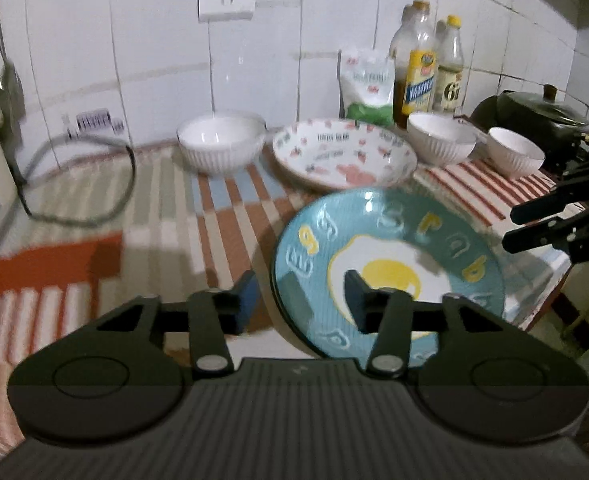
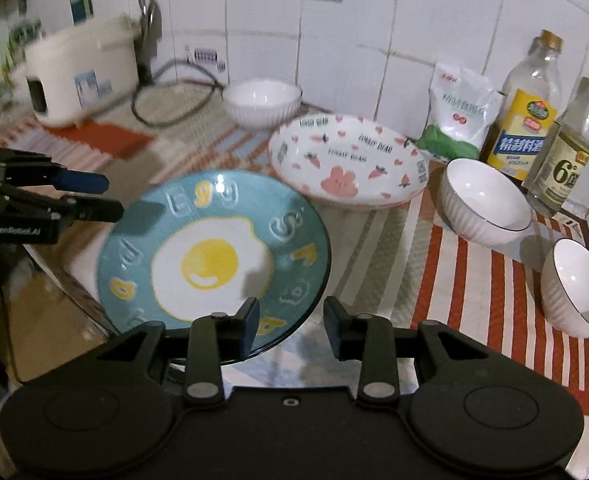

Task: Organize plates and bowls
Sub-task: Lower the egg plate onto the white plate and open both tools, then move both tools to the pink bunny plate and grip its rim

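From the left wrist view, the left tool [image 1: 300, 300] stood released, its jaws apart. The rim of the blue egg plate [image 1: 390, 272] ran between them, with one finger over the plate's face and the other outside its edge, neither pad clearly pressing on it. The plate lay on the striped cloth [image 1: 154, 208] covering the tabletop. Behind it sat the pink-patterned dish [image 1: 344, 154], flanked by a white ribbed bowl [image 1: 221, 142] on one side and two more white bowls [image 1: 440, 138] on the other. The right tool [image 1: 512, 226] reached in from the picture's right edge, just beside the plate's far rim; whether it was apart or clenched could not be told from here. This view alone showed a dark lidded pot [image 1: 534, 114] at the back right.

From the right wrist view, the right tool [image 2: 290, 326] was released too, with a clear gap between its jaws. One finger overlapped the near rim of the blue egg plate [image 2: 214, 256]; the other stood over bare cloth, so nothing was gripped. The left tool [image 2: 114, 196] came in from the picture's left, its fingers slightly apart at the plate's rim. This view alone showed a white rice cooker [image 2: 80, 76] at the back left, and made plain that the plate overhung the tabletop's front edge. Two bottles [image 2: 528, 108] and a white bag [image 2: 460, 114] stood against the tiled wall.
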### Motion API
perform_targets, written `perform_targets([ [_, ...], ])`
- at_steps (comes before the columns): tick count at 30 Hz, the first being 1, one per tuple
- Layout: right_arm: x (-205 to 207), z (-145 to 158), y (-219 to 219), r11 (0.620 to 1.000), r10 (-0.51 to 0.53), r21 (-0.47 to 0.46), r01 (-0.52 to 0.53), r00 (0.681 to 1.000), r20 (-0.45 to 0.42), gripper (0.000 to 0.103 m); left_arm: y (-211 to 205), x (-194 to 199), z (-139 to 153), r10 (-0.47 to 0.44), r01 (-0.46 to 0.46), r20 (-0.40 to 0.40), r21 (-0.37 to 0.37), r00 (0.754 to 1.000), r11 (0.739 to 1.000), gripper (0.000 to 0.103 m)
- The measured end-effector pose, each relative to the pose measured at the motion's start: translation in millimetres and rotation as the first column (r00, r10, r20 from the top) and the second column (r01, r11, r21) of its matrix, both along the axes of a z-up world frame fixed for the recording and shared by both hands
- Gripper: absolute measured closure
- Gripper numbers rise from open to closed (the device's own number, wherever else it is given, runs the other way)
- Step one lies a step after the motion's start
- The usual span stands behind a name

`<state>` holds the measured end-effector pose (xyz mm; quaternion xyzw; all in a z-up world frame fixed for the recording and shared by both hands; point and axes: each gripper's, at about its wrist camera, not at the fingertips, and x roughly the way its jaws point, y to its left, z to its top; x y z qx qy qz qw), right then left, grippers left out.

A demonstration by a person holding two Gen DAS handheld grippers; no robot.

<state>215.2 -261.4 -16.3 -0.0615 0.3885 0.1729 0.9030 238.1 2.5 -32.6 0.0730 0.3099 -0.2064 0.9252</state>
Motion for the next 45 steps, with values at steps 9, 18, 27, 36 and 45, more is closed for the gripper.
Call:
perform_targets([
  [9, -12.5, 45.8, -29.9, 0.992, -0.032, 0.125, 0.018, 0.993, 0.113, 0.063, -20.1, -18.7, 71.2, -0.068, 0.061, 0.122, 0.063, 0.990, 0.996, 0.026],
  [18, 0.4, 70.3, -48.9, 0.977, -0.038, 0.213, -0.006, 0.979, 0.202, 0.034, -35.6, 3.4, 104.5, -0.126, 0.120, 0.209, 0.042, 0.970, 0.992, 0.006],
  [27, 36.7, 42.7, -53.4, 0.969, -0.081, 0.245, -0.007, 0.934, 0.348, 0.010, -52.2, 62.3, 80.3, -0.156, 0.155, 0.226, 0.021, 0.961, 0.988, 0.002],
  [36, 88.7, 3.2, -73.9, 0.908, -0.119, 0.413, 0.073, 0.989, 0.086, 0.011, -59.0, 127.0, 37.9, -0.148, 0.149, 0.093, -0.005, 0.985, 0.989, 0.002],
  [45, 117.3, -35.6, -64.5, 0.895, -0.136, 0.422, 0.144, 0.989, -0.050, 0.017, -58.2, 172.8, 2.6, -0.172, 0.165, -0.077, -0.083, 0.982, 0.983, 0.004],
])
